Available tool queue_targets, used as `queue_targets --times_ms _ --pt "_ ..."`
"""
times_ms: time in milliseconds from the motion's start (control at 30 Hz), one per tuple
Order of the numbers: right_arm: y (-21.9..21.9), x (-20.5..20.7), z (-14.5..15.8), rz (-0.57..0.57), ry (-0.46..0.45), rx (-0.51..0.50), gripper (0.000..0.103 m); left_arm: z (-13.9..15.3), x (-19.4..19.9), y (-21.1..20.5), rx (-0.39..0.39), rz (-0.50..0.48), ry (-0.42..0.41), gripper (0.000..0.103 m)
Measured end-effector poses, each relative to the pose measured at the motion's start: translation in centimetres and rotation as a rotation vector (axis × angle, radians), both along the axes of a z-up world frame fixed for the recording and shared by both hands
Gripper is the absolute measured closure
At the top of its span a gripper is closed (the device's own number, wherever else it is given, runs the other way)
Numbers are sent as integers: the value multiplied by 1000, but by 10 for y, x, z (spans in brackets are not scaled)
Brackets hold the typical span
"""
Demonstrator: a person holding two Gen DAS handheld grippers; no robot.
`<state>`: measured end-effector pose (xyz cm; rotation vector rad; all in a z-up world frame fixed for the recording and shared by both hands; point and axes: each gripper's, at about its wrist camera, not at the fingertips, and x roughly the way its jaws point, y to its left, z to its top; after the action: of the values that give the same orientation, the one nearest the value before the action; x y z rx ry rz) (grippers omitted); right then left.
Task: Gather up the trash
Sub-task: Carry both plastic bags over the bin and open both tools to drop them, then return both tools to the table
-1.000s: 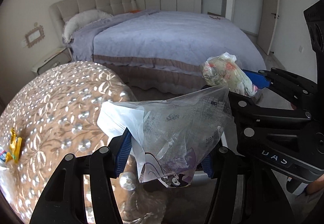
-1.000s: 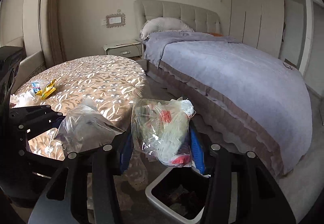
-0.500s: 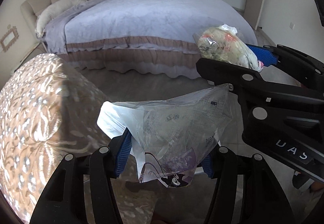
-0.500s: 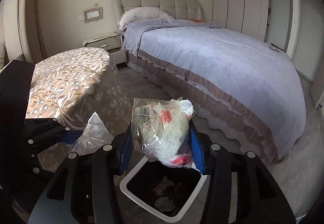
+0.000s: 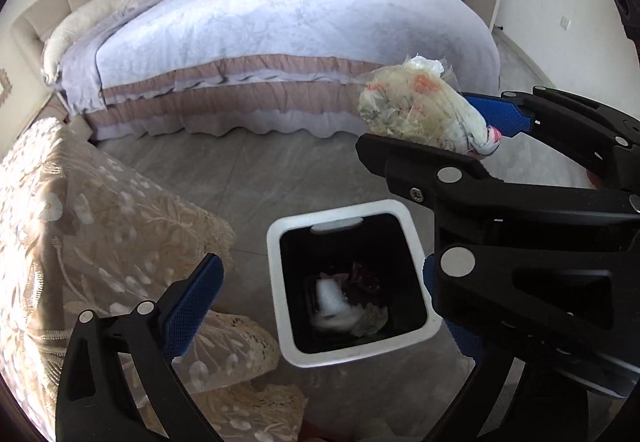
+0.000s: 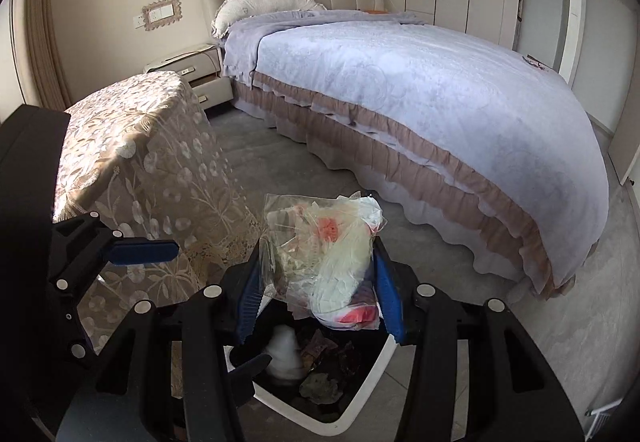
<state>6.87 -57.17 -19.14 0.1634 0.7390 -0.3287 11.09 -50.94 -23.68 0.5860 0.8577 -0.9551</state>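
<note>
Since the earlier frame the left tongs (image 5: 316, 282) have let go of their clear bag, and they now gape wide and empty over the bin (image 5: 276, 282) at the lower centre of the left view. Inside the bin lies a white bag (image 5: 332, 302) among darker scraps. The right tongs (image 6: 318, 290) grip a crumpled plastic bag (image 6: 320, 254) just above the bin, so that drop remains. Further back stand the cloth-covered bench (image 6: 132, 146) at left and the bed (image 6: 400, 82) beyond.
</note>
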Motion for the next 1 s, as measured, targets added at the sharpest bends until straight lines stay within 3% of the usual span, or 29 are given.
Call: queue_targets --times_ms 300,400,533,800,1000 --pt "7 11 -9 43 27 29 50 7 10 14 19 44 -66 5" --pt "9 10 -6 37 5 29 15 9 13 19 23 48 -75 5" --pt "12 11 -2 20 -10 3 6 13 14 26 25 53 -90 5" --pt "23 14 6 38 -3 -18 5 20 12 36 2 51 -102 5" --pt "32 15 25 65 -49 3 5 34 10 51 -17 74 -147 5"
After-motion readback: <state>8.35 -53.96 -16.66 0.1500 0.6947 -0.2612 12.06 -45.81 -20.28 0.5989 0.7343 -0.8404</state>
